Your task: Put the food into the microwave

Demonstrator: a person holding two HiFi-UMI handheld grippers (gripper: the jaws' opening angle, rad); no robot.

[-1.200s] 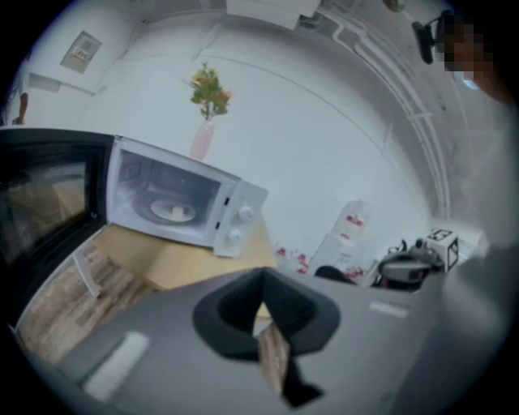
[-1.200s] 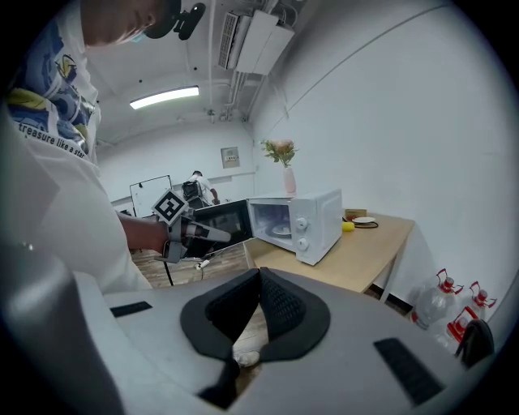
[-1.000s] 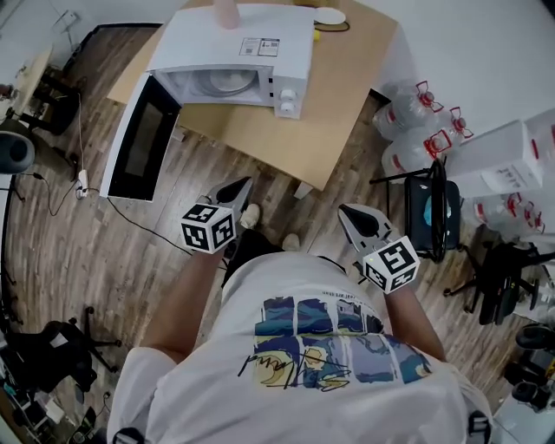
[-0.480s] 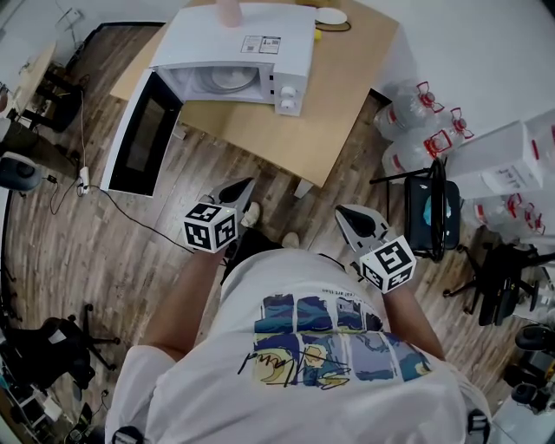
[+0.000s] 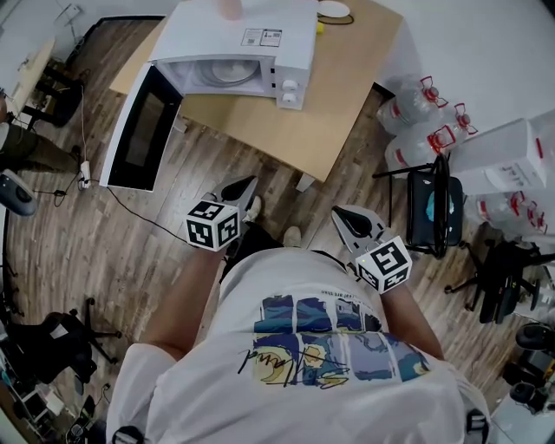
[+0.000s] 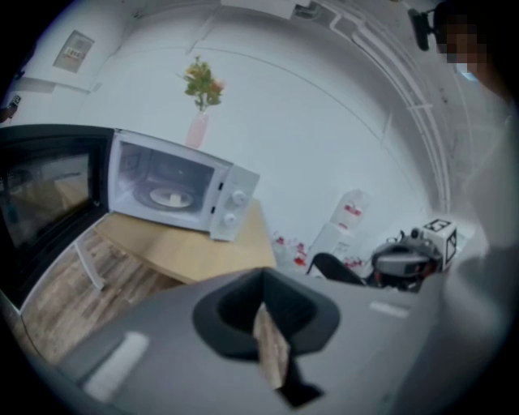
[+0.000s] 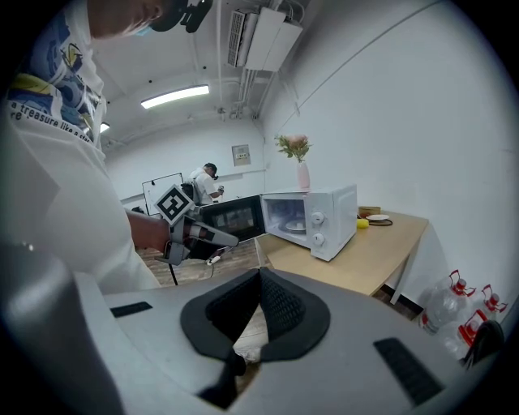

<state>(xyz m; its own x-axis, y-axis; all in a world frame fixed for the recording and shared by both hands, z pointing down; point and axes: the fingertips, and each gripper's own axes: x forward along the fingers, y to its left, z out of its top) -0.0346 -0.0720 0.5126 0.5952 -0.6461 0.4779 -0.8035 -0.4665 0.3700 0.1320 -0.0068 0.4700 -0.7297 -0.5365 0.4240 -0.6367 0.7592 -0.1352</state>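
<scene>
A white microwave [image 5: 238, 48] stands on a wooden table [image 5: 347, 95] with its door [image 5: 143, 130] swung wide open. A pale plate [image 5: 230, 71] with something on it lies inside, also visible as the plate [image 6: 170, 197] in the left gripper view. A small yellow item [image 5: 318, 28] and a white dish [image 5: 334, 10] lie behind the microwave. My left gripper [image 5: 241, 185] and right gripper [image 5: 347, 212] hang close to my body over the floor, well short of the table. Both are shut with nothing held.
A pink vase of flowers [image 6: 200, 105] stands on the microwave. Water bottles [image 5: 416, 121], a black chair [image 5: 431, 208] and white boxes [image 5: 512, 156] crowd the right. A cable [image 5: 130, 217] crosses the wooden floor. Another person [image 5: 26, 147] is at the left edge.
Both grippers have stayed where they were. The head view has tipped slightly, and a person has come into sight at the left edge.
</scene>
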